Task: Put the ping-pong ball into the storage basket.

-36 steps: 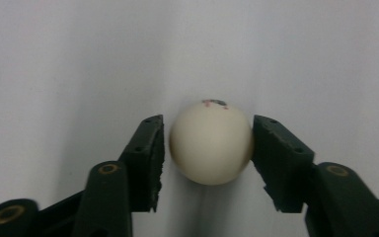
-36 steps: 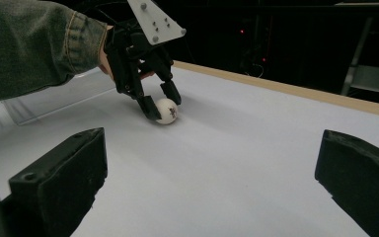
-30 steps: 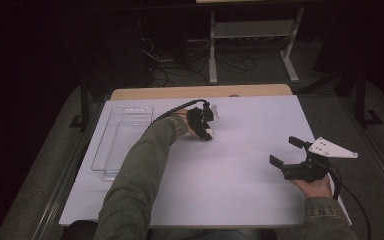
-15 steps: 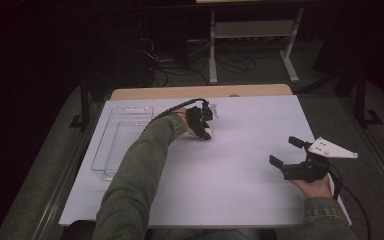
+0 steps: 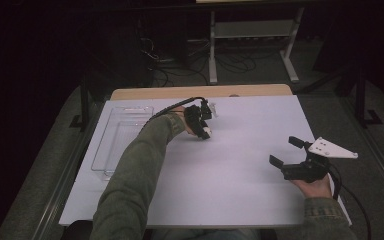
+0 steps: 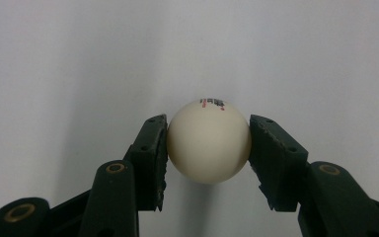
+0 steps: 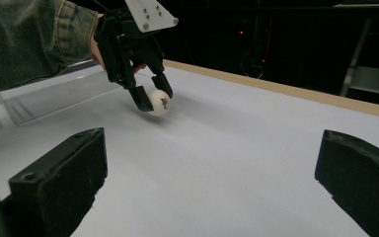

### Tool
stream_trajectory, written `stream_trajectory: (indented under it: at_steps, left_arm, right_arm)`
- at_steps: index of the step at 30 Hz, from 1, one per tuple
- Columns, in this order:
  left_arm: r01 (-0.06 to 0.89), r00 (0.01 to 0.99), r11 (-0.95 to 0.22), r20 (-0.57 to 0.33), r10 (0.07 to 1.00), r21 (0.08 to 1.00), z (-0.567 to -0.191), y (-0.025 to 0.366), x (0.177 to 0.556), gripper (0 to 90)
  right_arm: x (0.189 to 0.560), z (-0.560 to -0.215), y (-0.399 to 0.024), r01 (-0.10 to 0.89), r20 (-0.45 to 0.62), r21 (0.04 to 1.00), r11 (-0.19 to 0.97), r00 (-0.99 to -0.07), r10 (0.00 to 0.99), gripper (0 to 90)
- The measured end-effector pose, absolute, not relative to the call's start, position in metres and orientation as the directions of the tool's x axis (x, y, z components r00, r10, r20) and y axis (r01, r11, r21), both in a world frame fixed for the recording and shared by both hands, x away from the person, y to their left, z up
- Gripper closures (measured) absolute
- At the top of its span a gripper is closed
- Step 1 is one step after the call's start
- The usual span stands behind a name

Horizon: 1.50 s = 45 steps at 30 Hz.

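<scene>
Ball: a white ping-pong ball (image 6: 208,141) with small red and black print near its top. It sits on the white table top (image 5: 240,170), to the right of the clear plastic tray (image 5: 122,137).
How it handles: it looks very light, hard and smooth. It is round, so it can roll away or pop out of a squeeze. A hard squeeze could dent it.
Where to hold it: across its widest part, one pad on each side, pressing gently.
Left gripper (image 6: 208,148): its two black jaws are closed on the ball's two sides, right at the middle. The ball seems to touch the table.
Tray: empty and see-through, just to the left of the ball, near the table's left edge.
Right gripper (image 5: 287,152): its jaws are wide apart and hold nothing. It rests far to the right of the tray, well apart from the ball.
</scene>
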<state>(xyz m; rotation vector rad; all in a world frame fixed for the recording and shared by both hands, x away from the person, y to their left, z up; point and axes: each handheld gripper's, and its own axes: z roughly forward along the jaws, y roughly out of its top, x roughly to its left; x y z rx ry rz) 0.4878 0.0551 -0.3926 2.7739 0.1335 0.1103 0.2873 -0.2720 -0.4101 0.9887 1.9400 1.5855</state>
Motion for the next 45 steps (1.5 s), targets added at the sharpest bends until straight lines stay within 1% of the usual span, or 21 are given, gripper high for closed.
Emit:
stream_trajectory:
  at_steps: [39,45]
  left_arm:
    - [0.069,0.988,-0.928,0.106,0.116,0.366,-0.346,0.073,0.461,51.1]
    - [0.057,0.989,-0.929,0.110,0.104,0.365,-0.341,0.073,0.456,51.1]
  right_arm:
    - [0.288,-0.411,-0.269,0.258,0.101,0.961,0.094,-0.651,0.753,0.0]
    - [0.289,-0.411,-0.269,0.259,0.103,0.962,0.093,-0.652,0.751,0.0]
